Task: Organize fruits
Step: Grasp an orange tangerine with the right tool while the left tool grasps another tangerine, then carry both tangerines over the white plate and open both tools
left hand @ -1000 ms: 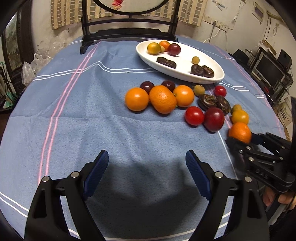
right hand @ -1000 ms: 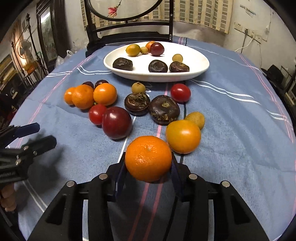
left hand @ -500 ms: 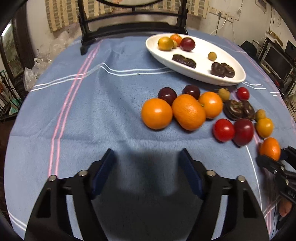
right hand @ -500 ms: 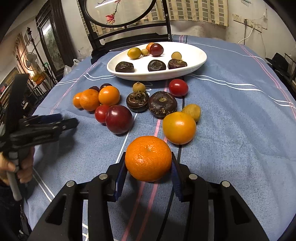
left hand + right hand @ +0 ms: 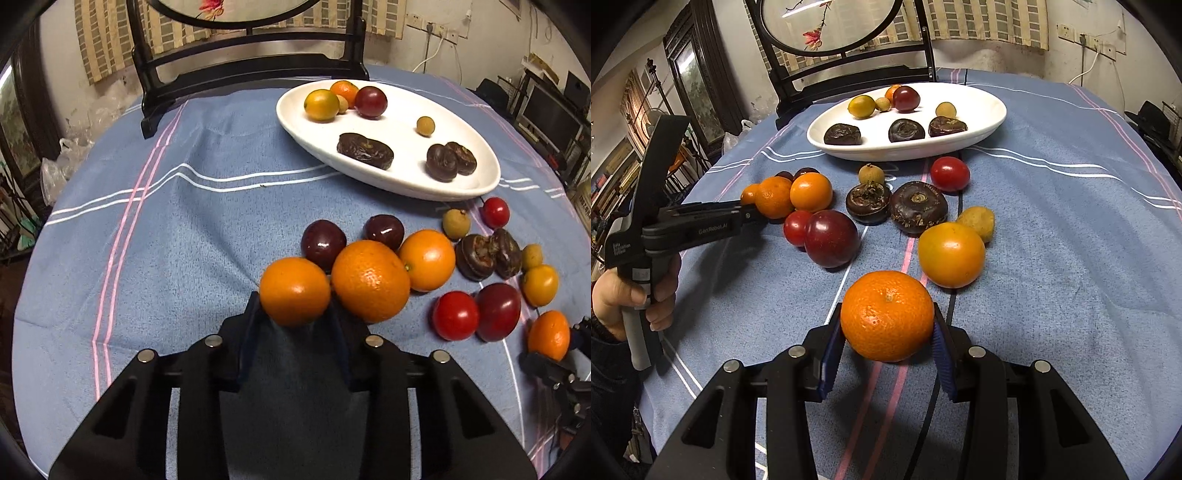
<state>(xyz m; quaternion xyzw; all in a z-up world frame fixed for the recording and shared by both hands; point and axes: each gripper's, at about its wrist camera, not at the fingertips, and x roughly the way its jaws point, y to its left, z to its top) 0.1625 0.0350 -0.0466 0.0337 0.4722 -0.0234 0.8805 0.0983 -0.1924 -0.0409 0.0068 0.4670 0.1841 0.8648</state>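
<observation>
My left gripper is shut on a smooth orange, the leftmost of a cluster on the blue cloth; a bigger orange touches it on the right. My right gripper is shut on a mandarin near the table's front; it also shows in the left wrist view. The white oval plate at the back holds several fruits. The left gripper also shows in the right wrist view, at the orange cluster.
Loose on the cloth lie plums, red tomatoes, dark water chestnuts, a longan and a yellow-orange fruit. A dark wooden stand rises behind the plate.
My left gripper moved forward to the orange cluster and closed on the leftmost orange. My right gripper kept hold of the mandarin and hardly moved.
</observation>
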